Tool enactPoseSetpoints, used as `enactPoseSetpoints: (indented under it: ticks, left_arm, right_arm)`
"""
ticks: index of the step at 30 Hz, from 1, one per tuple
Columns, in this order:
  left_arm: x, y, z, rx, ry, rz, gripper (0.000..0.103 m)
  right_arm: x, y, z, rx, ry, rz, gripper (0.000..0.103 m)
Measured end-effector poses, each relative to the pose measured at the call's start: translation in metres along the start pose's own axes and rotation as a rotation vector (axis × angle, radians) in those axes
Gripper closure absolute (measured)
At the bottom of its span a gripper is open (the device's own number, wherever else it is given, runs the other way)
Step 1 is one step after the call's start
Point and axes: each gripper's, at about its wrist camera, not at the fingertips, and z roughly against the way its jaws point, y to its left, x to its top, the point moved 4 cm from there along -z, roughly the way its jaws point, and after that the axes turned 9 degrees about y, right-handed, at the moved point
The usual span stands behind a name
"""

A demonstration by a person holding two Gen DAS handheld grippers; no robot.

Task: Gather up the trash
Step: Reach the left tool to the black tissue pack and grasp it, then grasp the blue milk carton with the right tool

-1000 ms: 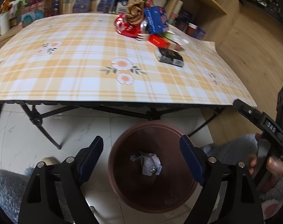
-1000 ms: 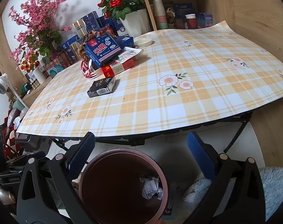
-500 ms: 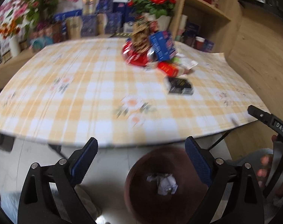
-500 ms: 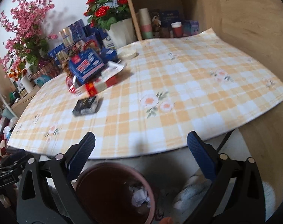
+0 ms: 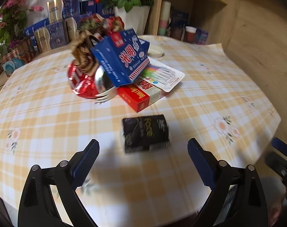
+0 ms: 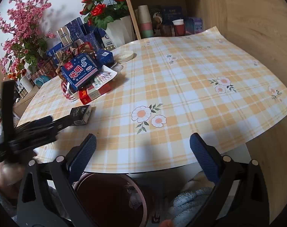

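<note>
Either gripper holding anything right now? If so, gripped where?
Nothing held. The left gripper is open over the table, the black packet lying just ahead of it, untouched. The right gripper is open too, empty.

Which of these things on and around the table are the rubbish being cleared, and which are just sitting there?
Part of the job:
black packet
red carton
blue box
crushed red can
brown bin
left claw, open

Just lying about:
red roses
pink blossoms
paper cups

Red roses (image 6: 103,7) in a white vase (image 6: 122,30) stand behind the checked table (image 6: 200,87), beside pink blossoms (image 6: 22,19).
</note>
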Motion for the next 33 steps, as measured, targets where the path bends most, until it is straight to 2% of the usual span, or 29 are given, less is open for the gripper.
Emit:
enactPoseSetpoints:
  ticks: [9, 10, 11, 12, 13, 15, 20, 26, 28, 33]
  left_arm:
    - [0.018, -0.001, -0.039, 0.050, 0.068, 0.004, 0.013]
    - [0.017, 0.002, -0.039, 0.049, 0.071, 0.009, 0.018]
    - [0.016, 0.005, -0.039, 0.042, 0.080, 0.010, 0.031]
    - [0.013, 0.008, -0.037, 0.054, 0.076, -0.006, 0.040]
    - [0.011, 0.011, -0.035, 0.058, 0.081, -0.016, 0.040]
    - [0.006, 0.021, -0.026, 0.025, 0.071, 0.009, 0.042]
    - [-0.008, 0.067, 0.010, -0.047, 0.018, 0.182, 0.043]
    - [-0.019, 0.112, 0.051, -0.063, -0.055, 0.295, 0.044]
    - [-0.027, 0.124, 0.065, -0.064, -0.078, 0.322, 0.044]
    - [-0.042, 0.149, 0.087, -0.065, -0.122, 0.371, 0.044]
  right_arm:
    - [0.015, -0.010, -0.009, 0.017, 0.018, 0.019, 0.006]
    - [0.019, -0.007, -0.011, 0.025, 0.024, 0.041, 0.006]
    - [0.024, -0.004, -0.012, 0.036, 0.026, 0.065, 0.006]
    - [0.029, 0.001, -0.012, 0.047, 0.023, 0.099, 0.006]
    - [0.033, 0.005, -0.013, 0.051, 0.017, 0.127, 0.006]
    - [0.045, 0.018, -0.013, 0.065, 0.000, 0.201, 0.006]
    - [0.083, 0.070, -0.030, 0.121, -0.028, 0.408, 0.006]
    - [0.122, 0.152, -0.077, 0.167, 0.015, 0.676, 0.006]
    - [0.133, 0.171, -0.094, 0.154, 0.038, 0.750, 0.006]
    - [0.160, 0.192, -0.127, 0.121, 0.084, 0.795, 0.006]
